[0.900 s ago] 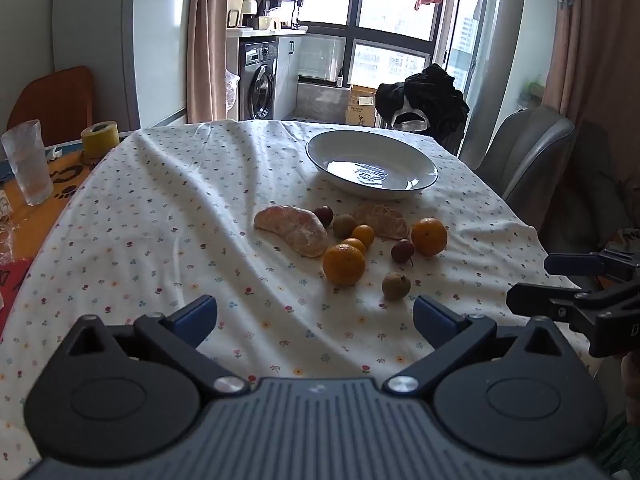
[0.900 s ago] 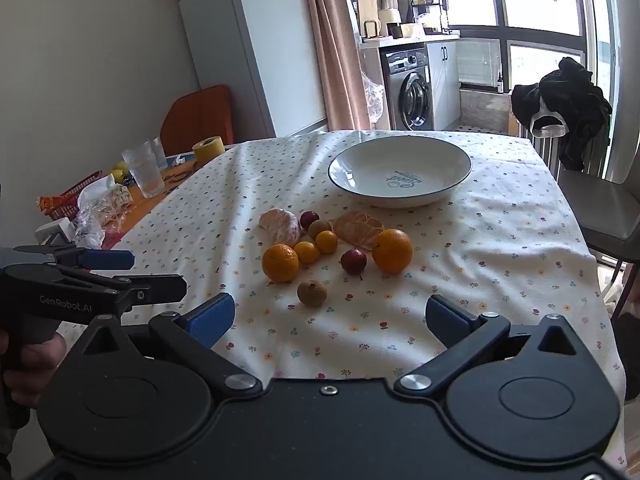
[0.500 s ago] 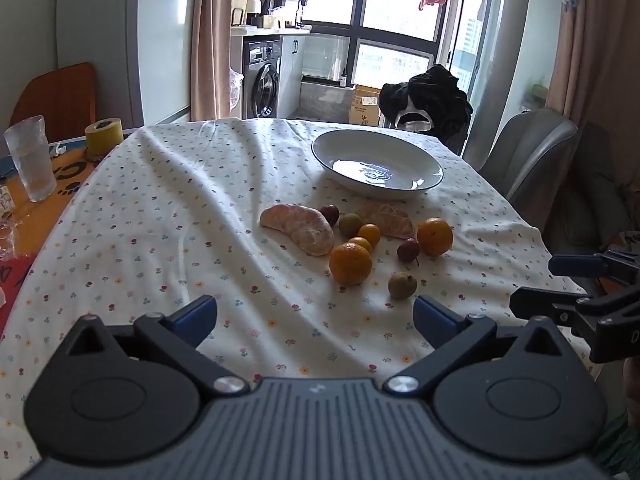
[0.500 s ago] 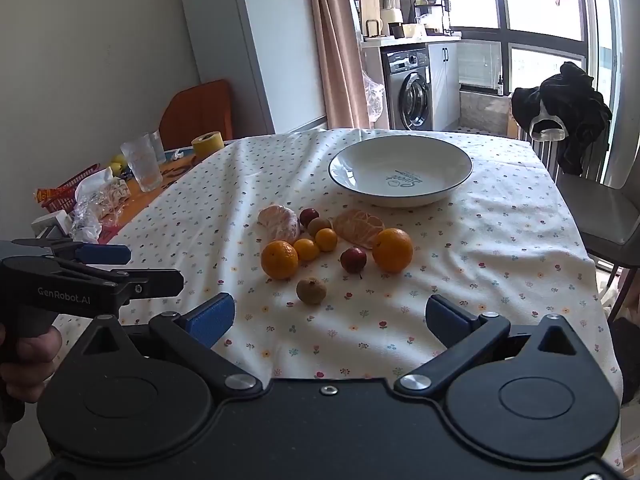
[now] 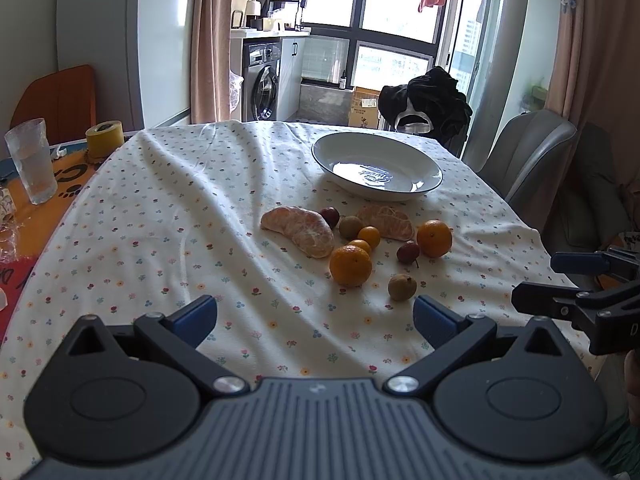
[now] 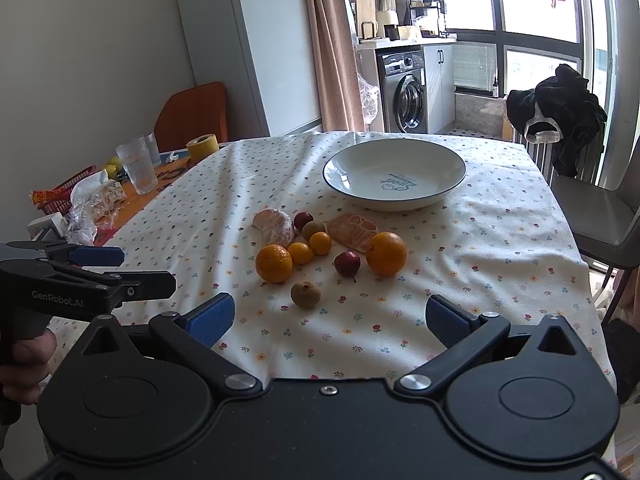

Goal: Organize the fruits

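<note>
Oranges and reds on a flowered white cloth

The cloth [image 6: 500, 240] is white with small red, blue and yellow flowers. The bowl [image 6: 452, 160] is white with a dark rim line and blue script. Two oranges [image 6: 386, 253] are bright orange, the peeled segments [image 5: 300, 230] pale orange, the small fruit [image 6: 347, 263] dark red. Both tools [image 6: 328, 320] are black with blue pads [image 6: 208, 322].

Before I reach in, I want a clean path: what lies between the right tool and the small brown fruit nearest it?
Only bare flowered tablecloth lies between the open right tool and the small brown fruit, as the right wrist view shows.
</note>
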The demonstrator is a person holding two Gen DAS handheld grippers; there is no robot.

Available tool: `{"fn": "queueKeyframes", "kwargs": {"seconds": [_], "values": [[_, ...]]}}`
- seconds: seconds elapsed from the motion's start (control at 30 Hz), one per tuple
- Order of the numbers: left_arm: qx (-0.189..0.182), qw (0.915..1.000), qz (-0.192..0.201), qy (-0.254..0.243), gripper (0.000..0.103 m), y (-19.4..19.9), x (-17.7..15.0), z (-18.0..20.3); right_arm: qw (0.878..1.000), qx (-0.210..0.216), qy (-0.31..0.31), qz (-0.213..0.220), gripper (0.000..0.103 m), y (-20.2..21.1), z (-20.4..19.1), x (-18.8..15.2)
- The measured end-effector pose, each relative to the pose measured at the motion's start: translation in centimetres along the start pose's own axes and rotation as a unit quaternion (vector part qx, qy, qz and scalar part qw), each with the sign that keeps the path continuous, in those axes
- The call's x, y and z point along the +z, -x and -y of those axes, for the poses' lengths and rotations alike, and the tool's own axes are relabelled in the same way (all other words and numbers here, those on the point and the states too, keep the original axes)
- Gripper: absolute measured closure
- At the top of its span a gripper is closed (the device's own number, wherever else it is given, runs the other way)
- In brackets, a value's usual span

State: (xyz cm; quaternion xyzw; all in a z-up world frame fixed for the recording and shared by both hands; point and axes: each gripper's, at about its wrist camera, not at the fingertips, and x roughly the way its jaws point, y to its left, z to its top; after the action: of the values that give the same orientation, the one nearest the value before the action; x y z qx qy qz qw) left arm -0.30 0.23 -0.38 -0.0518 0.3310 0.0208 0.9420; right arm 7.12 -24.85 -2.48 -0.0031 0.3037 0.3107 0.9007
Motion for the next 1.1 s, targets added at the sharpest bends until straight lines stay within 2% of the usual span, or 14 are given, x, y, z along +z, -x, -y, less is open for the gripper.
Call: {"fn": "queueKeyframes", "kwargs": {"seconds": [1.1], "values": [[-0.002, 0.9999, 0.009, -0.008, 0.0, 0.62, 0.4, 0.2, 1.0, -0.014, 0.014, 0.0, 0.0, 0.14, -0.47, 0.24]]}}
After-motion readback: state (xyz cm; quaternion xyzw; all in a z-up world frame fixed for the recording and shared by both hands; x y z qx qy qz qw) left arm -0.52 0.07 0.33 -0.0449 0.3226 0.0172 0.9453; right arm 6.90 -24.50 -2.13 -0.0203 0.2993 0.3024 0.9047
